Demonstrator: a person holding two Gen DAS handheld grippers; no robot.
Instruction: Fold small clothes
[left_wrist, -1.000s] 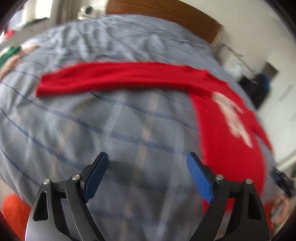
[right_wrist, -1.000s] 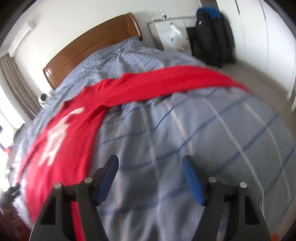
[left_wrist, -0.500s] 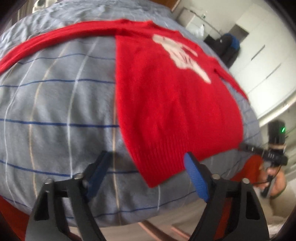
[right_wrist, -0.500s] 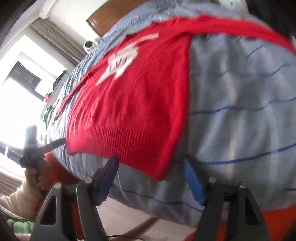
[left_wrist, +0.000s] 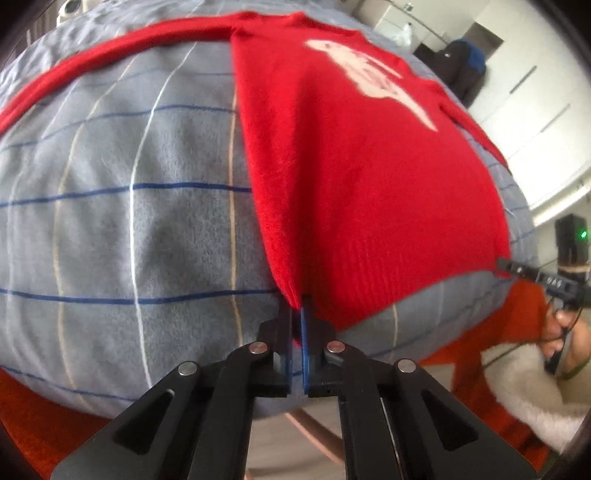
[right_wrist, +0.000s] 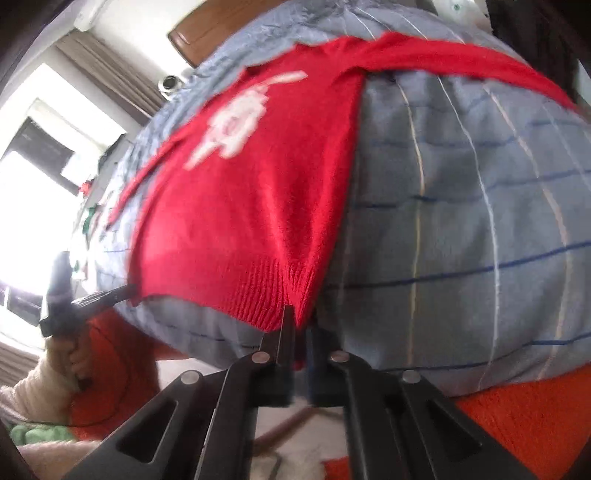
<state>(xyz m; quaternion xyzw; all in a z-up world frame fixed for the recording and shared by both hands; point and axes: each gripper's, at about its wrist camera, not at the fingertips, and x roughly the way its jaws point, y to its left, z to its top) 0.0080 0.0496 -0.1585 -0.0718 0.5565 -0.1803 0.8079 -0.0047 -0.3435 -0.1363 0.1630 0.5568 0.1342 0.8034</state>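
A red knit sweater (left_wrist: 369, 166) with a white motif lies flat on the grey checked bedspread (left_wrist: 129, 221), sleeves spread out to both sides. My left gripper (left_wrist: 297, 314) is shut on the sweater's ribbed hem at its left corner. In the right wrist view my right gripper (right_wrist: 301, 321) is shut on the hem at the right corner of the same sweater (right_wrist: 251, 192). Each gripper also shows in the other's view, pinching the far hem corner: the right one (left_wrist: 517, 267) and the left one (right_wrist: 110, 295).
The bed's front edge is just under both grippers, with an orange rug (right_wrist: 517, 417) on the floor below. A wooden headboard (right_wrist: 195, 33) is at the far end. A dark backpack (left_wrist: 461, 66) and white cupboards stand by the wall.
Both grippers went from open above the hem corners to shut on them. Both have moved closer to the bed's front edge.
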